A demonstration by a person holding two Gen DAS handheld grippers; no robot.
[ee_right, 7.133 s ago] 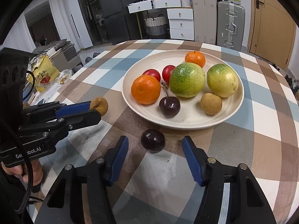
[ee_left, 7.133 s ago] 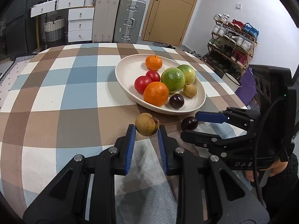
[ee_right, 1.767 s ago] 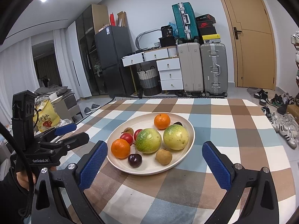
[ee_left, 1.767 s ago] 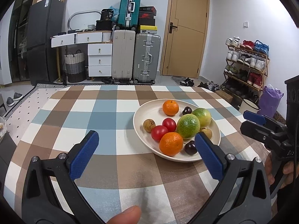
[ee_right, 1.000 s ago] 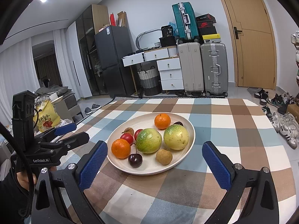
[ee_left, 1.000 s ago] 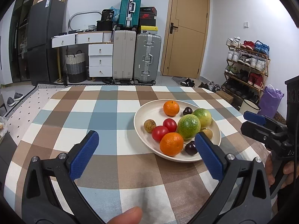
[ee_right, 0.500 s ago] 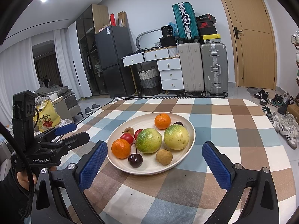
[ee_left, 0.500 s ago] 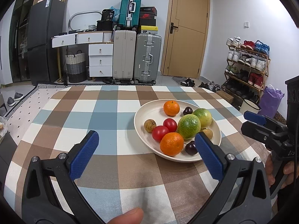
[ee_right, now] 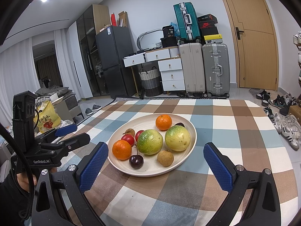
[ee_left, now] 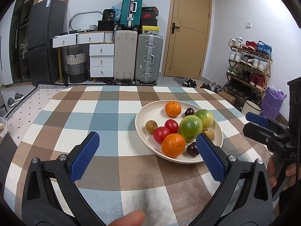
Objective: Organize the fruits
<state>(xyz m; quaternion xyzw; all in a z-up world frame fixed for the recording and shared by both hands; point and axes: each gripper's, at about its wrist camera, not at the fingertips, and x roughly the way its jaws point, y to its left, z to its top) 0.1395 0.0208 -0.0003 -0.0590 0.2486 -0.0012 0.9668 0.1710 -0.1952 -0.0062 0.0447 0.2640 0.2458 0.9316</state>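
A big cream plate (ee_right: 190,130) sits on the checked tablecloth (ee_right: 235,124), and all the fruit is on it. Two oranges are there: one orange at the far side (ee_right: 163,122) and one orange at the near left (ee_right: 121,149). Two big green-yellow round fruits (ee_right: 150,141) (ee_right: 177,138) sit side by side in the middle, touching. Two small red tomatoes (ee_right: 128,139) lie close together left of them. A dark cherry with a stem (ee_right: 136,161) lies at the near edge, beside a small tan longan (ee_right: 165,158). Another brown longan (ee_left: 151,126) sits at the left. A second dark cherry (ee_left: 189,111) hides at the back.
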